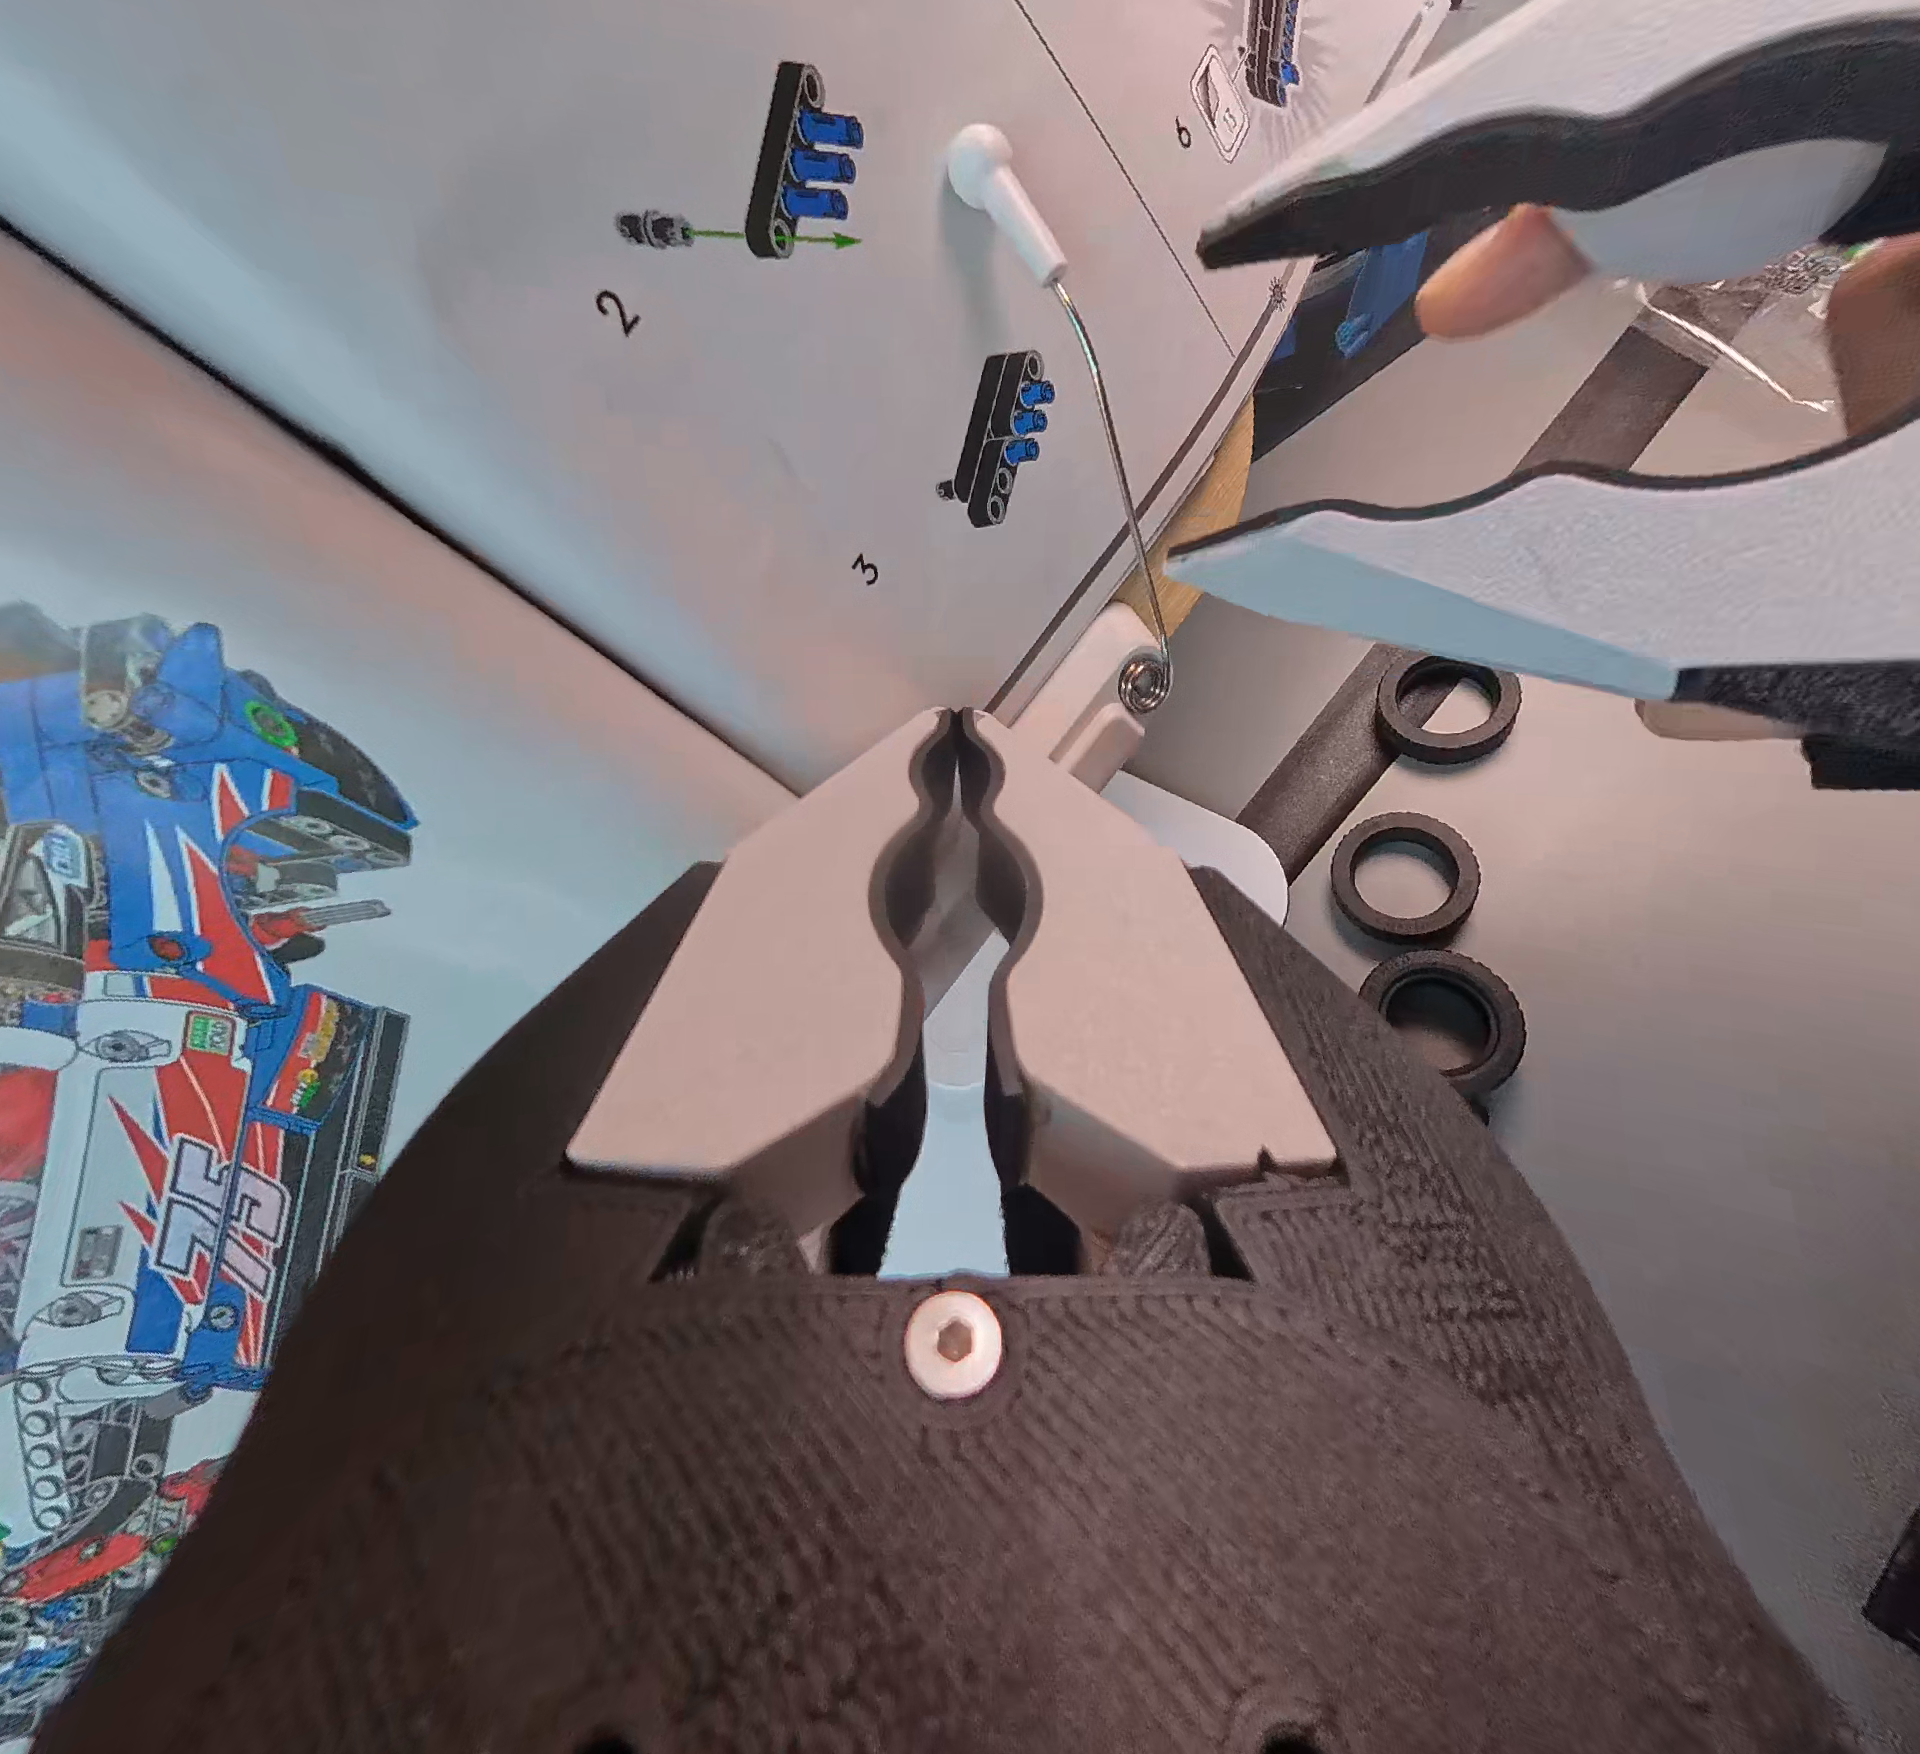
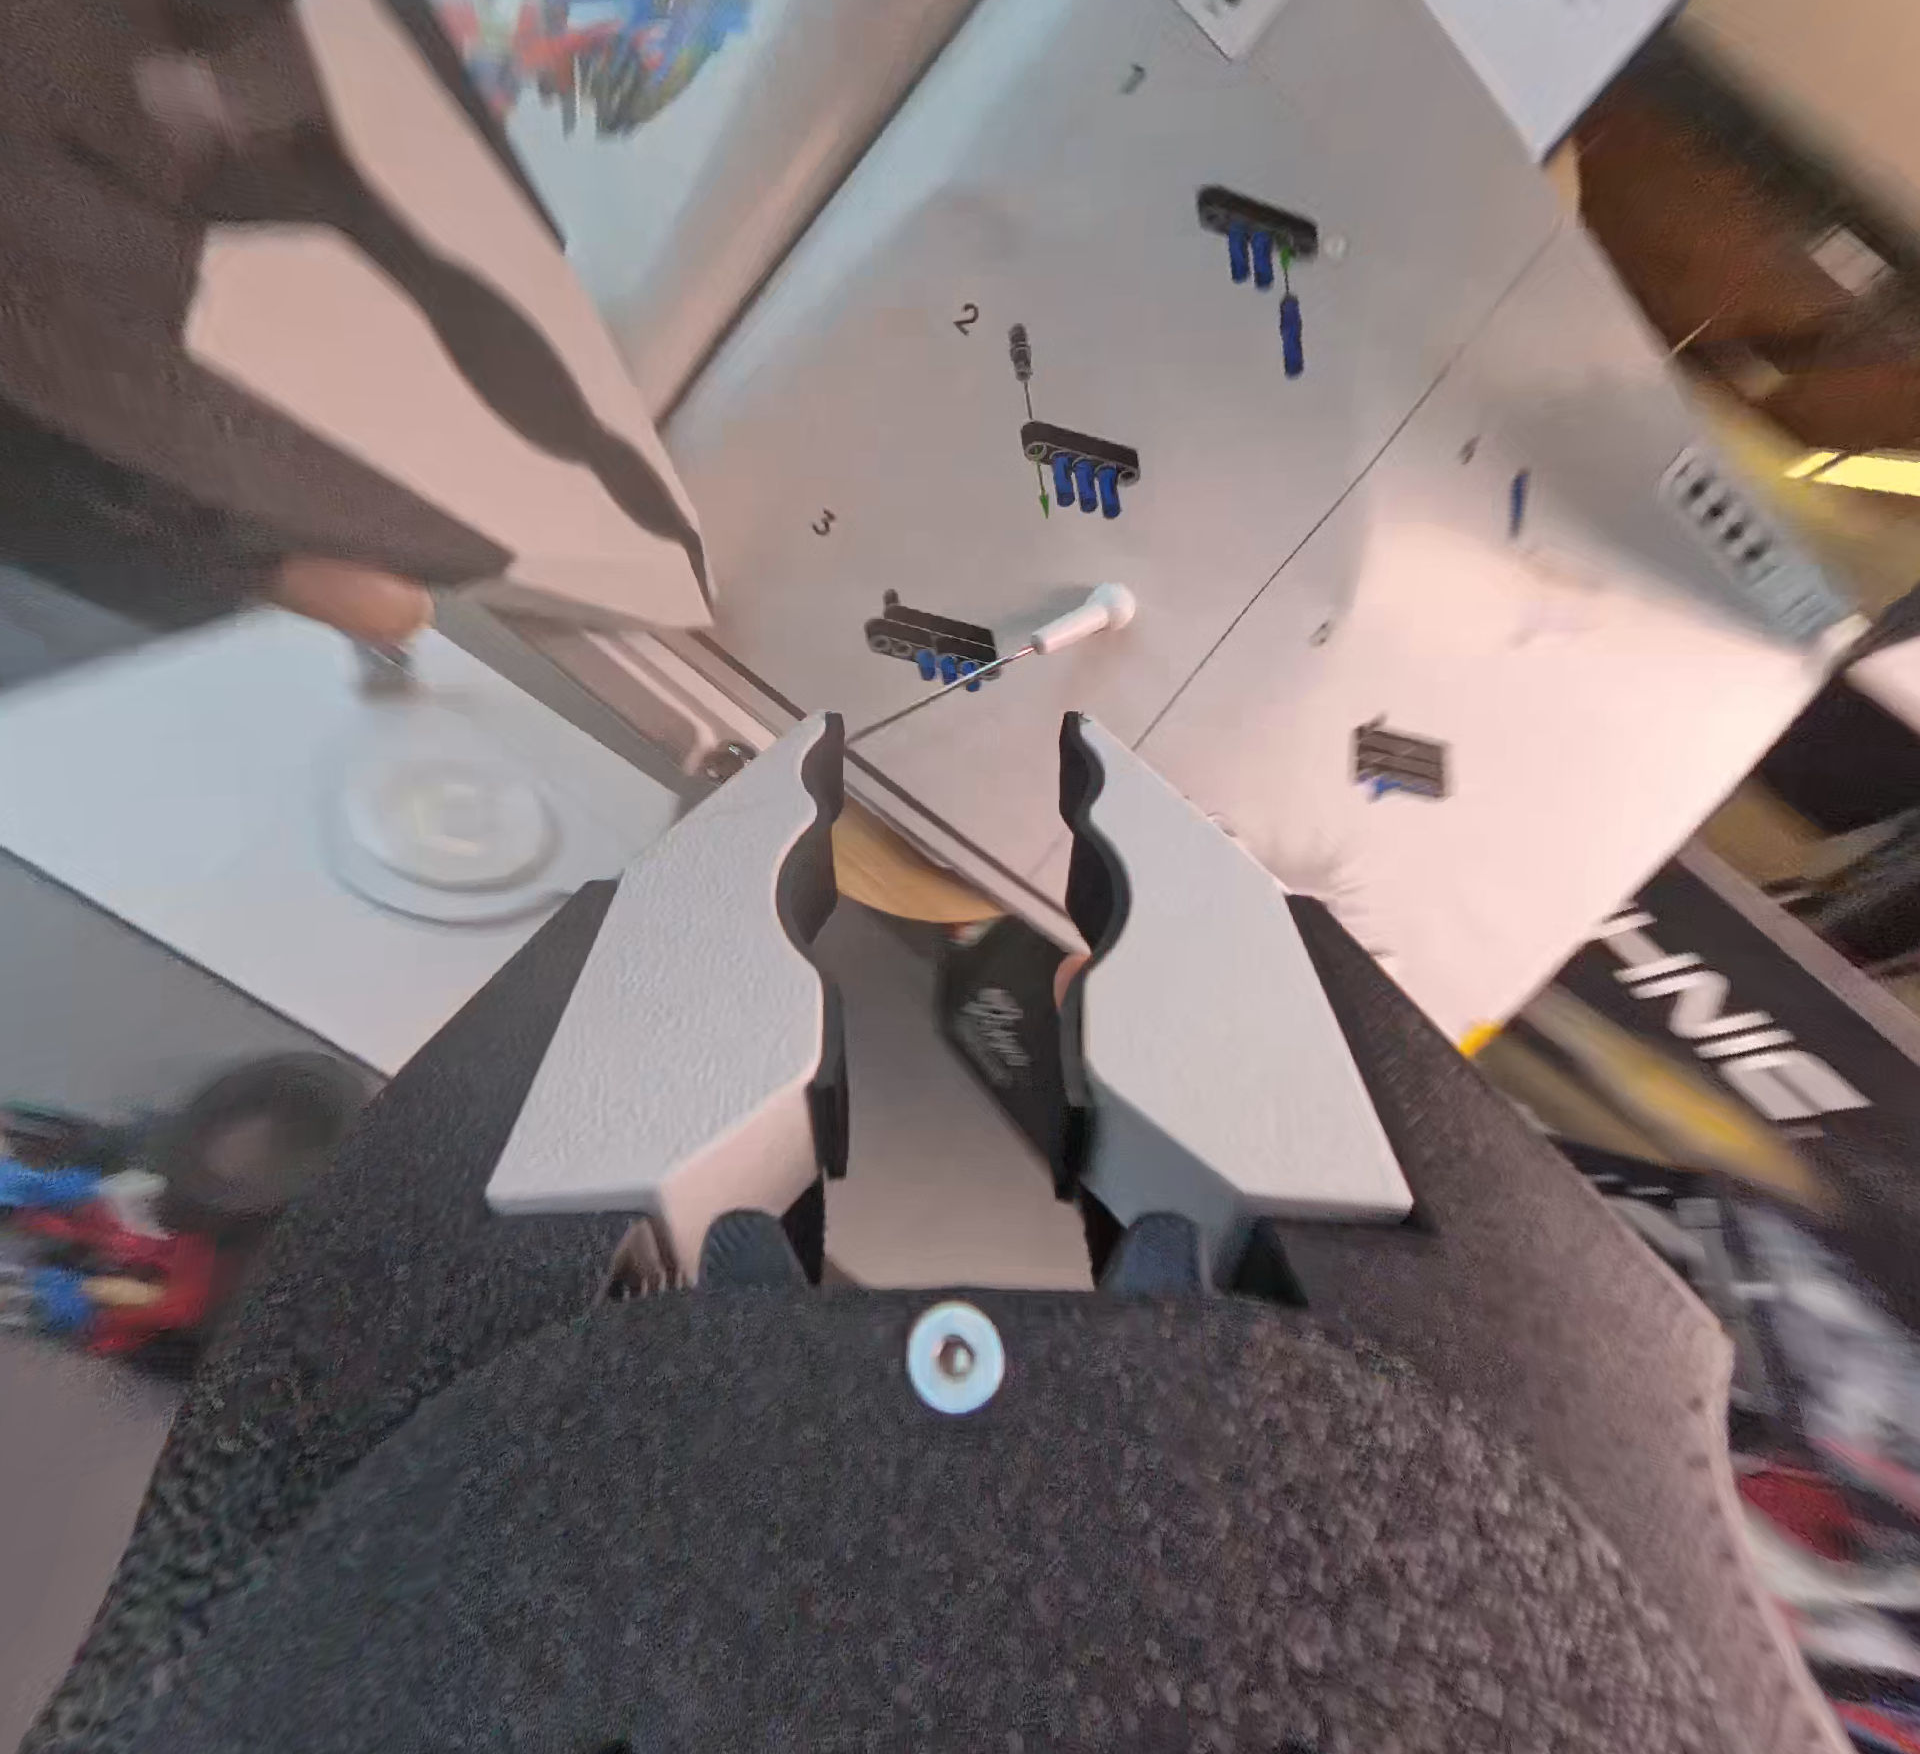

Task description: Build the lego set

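Observation:
The open instruction booklet (image 1: 582, 146) stands tilted on a book stand, with build steps drawn on its pages. A white-tipped wire page holder (image 1: 997, 187) presses on the page. My left gripper (image 1: 961, 717) is shut, its tips at the booklet's bottom edge by the stand's white bracket (image 1: 1091, 696); I cannot tell if it pinches anything. My right gripper (image 2: 951, 728) is open and empty, facing the booklet (image 2: 1039, 302) just below the page holder (image 2: 1086, 618). It also shows in the left wrist view (image 1: 1195, 405) at upper right. The left gripper (image 2: 696, 592) shows at upper left in the right wrist view.
Three black tyres (image 1: 1403, 873) lie on the grey table right of the stand. A person's fingers (image 1: 1496, 270) hold a clear plastic bag (image 1: 1745, 333) behind the right gripper. A blurred pile of red and blue pieces (image 2: 104, 1268) lies at lower left. A printed box (image 2: 1714, 1081) lies at right. The grippers' ends are close to 7 centimetres from one another.

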Tool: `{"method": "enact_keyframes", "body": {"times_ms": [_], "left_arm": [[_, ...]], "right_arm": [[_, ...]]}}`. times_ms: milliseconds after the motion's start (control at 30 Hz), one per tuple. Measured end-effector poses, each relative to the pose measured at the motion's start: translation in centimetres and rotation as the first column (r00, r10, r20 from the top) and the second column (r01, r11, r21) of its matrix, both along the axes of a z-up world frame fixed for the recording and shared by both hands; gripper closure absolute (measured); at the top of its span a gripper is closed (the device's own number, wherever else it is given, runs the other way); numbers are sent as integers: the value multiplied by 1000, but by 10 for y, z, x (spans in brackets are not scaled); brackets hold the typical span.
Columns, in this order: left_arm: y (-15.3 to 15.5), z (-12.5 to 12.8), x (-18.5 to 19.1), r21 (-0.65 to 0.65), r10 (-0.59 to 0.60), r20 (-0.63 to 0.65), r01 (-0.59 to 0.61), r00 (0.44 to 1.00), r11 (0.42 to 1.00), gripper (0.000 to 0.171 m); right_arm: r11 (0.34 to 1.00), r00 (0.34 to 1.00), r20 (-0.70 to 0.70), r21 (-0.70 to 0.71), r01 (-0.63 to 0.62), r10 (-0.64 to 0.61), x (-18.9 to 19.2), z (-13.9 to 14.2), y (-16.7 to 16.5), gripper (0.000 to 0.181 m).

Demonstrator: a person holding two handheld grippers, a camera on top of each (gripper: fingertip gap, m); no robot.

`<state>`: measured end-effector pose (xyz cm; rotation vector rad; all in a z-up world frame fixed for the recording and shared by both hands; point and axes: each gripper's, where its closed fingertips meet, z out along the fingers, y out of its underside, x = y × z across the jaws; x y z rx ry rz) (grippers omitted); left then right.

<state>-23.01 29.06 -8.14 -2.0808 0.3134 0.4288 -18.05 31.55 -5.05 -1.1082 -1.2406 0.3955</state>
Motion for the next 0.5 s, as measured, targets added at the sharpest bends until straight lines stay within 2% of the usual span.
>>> {"method": "enact_keyframes", "body": {"times_ms": [33, 100, 167, 200, 233, 300, 333, 367, 400, 500], "left_arm": [[0, 0, 0, 3, 4, 6, -4, 1000, 1000, 171], [-1, 0, 0, 5, 20, 28, -21, 999, 1000, 171], [-2, 1, 0, 16, 35, 64, -36, 997, 999, 171], [-2, 1, 0, 30, 36, 88, -39, 995, 999, 171], [-2, 1, 0, 49, 31, 116, -37, 993, 998, 171], [-2, 2, 1, 97, 8, 183, -27, 983, 995, 171], [-3, 3, 3, 123, -9, 220, -18, 975, 992, 171], [-6, 5, 1, 155, -14, 243, -25, 970, 988, 171], [-10, 6, 1, 187, -21, 264, -30, 964, 982, 171], [-25, 10, -2, 268, -25, 304, -61, 952, 961, 171]], "right_arm": [[978, 995, -84, -193, -74, 59, -3, -1, -3, 140], [861, 975, -204, -478, -174, 84, -13, -2, 3, 136], [746, 949, -279, -599, -289, 144, -25, 4, -1, 164], [756, 950, -272, -587, -289, 152, -30, 7, -1, 176], [822, 959, -230, -504, -265, 168, -34, 8, -4, 181], [950, 969, -77, -192, -246, 235, -46, 8, -22, 181], [972, 972, 18, -34, -234, 235, -50, 5, -29, 181], [976, 975, 78, 57, -211, 206, -53, 4, -31, 181], [975, 973, 103, 62, -215, 208, -54, 3, -32, 181], [955, 952, 85, -61, -290, 294, -55, 0, -37, 181]]}}
